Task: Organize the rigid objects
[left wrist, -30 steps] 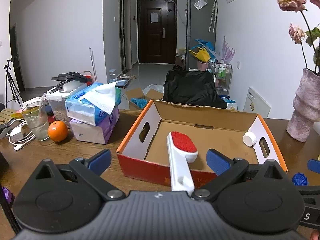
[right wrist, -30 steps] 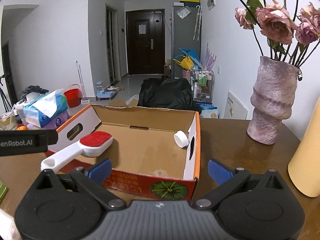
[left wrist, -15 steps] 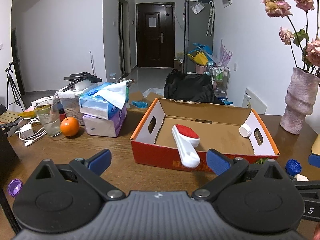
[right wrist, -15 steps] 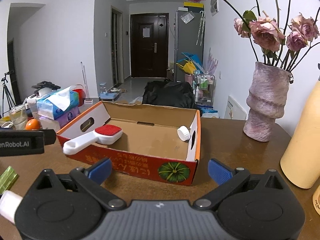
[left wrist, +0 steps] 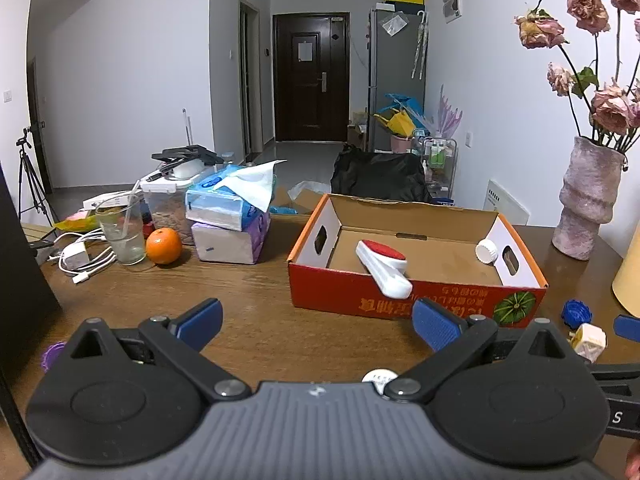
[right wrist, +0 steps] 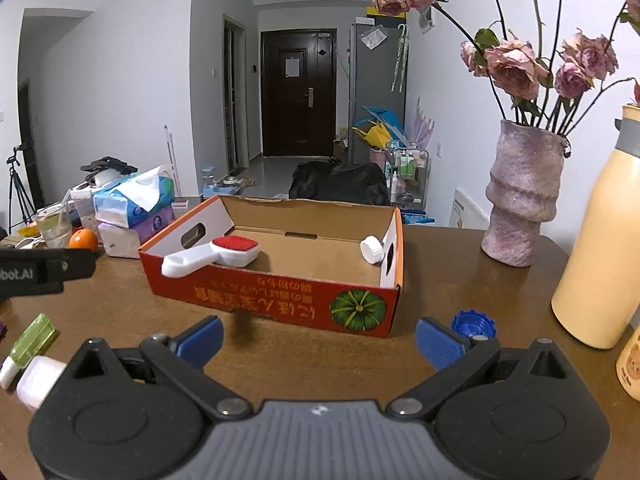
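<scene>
Both grippers are drawn back from the cardboard box (left wrist: 416, 296); left gripper (left wrist: 316, 322) and right gripper (right wrist: 318, 340) are spread, empty; lint brush (right wrist: 212, 256) is lodged inside, handle over the front wall, on desk (left wrist: 240, 292)

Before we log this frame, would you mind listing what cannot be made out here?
- Small round white item, left wrist view: mostly hidden behind the left gripper body.
- Purple object, left wrist view: half covered by the gripper's finger mount.
- Green-and-white item, right wrist view: cut off by the frame edge and the right gripper.
- Red print on the cardboard box: upside down, too small to read.
</scene>
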`<state>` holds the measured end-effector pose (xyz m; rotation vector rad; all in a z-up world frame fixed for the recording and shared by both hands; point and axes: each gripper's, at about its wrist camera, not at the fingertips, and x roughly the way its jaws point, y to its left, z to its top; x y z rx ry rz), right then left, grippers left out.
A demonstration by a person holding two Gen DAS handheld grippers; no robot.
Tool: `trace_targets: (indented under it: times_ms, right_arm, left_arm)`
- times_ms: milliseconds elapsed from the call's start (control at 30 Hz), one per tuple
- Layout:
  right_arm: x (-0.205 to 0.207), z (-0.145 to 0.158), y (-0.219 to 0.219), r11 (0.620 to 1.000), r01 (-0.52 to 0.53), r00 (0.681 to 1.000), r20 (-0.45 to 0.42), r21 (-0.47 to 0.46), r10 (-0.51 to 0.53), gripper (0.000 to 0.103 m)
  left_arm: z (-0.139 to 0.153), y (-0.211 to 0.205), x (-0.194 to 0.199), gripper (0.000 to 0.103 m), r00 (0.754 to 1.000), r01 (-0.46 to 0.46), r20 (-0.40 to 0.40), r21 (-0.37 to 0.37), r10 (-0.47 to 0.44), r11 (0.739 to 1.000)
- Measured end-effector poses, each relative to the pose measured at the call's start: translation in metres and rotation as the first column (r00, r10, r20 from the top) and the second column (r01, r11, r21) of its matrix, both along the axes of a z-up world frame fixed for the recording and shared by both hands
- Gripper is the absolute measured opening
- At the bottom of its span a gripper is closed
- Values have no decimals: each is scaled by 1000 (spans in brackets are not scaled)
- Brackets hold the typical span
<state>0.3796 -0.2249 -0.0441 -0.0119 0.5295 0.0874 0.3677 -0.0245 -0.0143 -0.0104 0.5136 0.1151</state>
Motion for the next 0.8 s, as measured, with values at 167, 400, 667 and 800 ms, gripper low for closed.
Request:
trace_targets:
  times_ms: [167,400,667,800]
  right_arm:
    - [-15,-4,3,1000,16,1000,-6,6,-16,103]
    - [-34,-9,8,1000,27,1000,-10,8,-27,103]
    - [-53,-16,16,999,42,999,-12,4,-42,103]
    - [-61,-20,18,999,50,999,-19,-5,-50,103]
  left_arm:
    - [-2,11,-17,103,1000,1,1,-3,-1,1000]
    - [-10,30,-38,103,1000,-10,-12,3,10,1000]
    - [-24,53,-52,103,999,-25,-47,6,26,1000]
    - [-33,62,-56,103,997,-29,-77,8,30,1000]
